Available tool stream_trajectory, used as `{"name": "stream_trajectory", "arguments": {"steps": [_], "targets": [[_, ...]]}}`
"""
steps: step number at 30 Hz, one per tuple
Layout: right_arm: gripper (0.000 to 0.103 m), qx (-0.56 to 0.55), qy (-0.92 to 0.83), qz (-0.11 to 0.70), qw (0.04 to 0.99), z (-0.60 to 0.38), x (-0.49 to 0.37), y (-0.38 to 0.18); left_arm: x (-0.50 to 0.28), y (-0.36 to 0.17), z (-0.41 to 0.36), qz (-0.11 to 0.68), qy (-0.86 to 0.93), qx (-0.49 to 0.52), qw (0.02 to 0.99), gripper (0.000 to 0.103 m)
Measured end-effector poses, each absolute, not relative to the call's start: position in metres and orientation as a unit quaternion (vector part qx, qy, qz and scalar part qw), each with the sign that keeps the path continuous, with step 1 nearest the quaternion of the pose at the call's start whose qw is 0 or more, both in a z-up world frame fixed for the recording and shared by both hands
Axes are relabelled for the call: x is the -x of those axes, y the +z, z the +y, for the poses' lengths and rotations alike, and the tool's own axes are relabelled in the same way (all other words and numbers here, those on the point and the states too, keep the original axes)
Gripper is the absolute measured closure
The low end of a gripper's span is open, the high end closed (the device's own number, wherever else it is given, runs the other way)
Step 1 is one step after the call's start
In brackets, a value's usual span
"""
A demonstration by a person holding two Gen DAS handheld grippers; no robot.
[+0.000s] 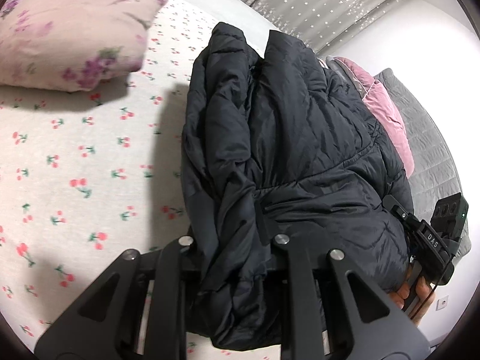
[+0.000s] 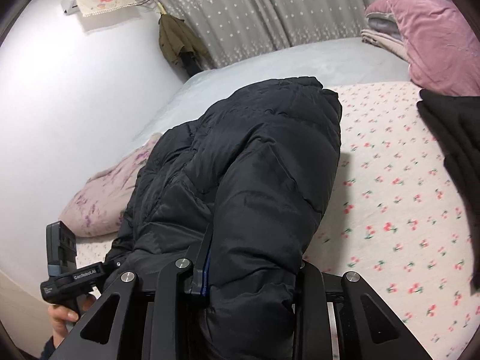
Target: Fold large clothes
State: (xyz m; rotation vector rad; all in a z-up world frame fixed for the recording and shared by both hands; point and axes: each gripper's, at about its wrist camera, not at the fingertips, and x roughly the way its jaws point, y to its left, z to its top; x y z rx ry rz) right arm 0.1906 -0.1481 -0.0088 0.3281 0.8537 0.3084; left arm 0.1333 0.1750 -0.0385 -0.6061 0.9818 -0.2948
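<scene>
A black quilted puffer jacket [image 1: 294,150] is hanging bunched and creased above a bed's cherry-print sheet [image 1: 75,162], its padded panels folding over one another in deep ridges. Seen from the right wrist, the jacket [image 2: 246,180] is rising in a rounded, puffy mound, its far end drooping toward the sheet [image 2: 399,198], midway between the bed's side edges.
</scene>
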Motion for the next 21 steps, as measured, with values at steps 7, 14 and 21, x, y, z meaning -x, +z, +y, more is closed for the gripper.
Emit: {"name": "stream_trajectory", "arguments": {"steps": [7,14,21], "targets": [[0.075,-0.137,0.128,0.387,0.903,-0.139,-0.171,0.001,-0.138,-0.029,0.168,0.446,-0.146,0.276,0.839,0.083],[0.076,-0.142,0.119,0.354,0.917,-0.148,-0.156,0.013,-0.148,-0.014,0.149,0.430,-0.158,0.266,0.848,0.084],[0.077,-0.149,0.105,0.315,0.931,-0.181,-0.135,0.043,-0.156,0.010,0.122,0.401,-0.185,0.276,0.854,0.084]]}}
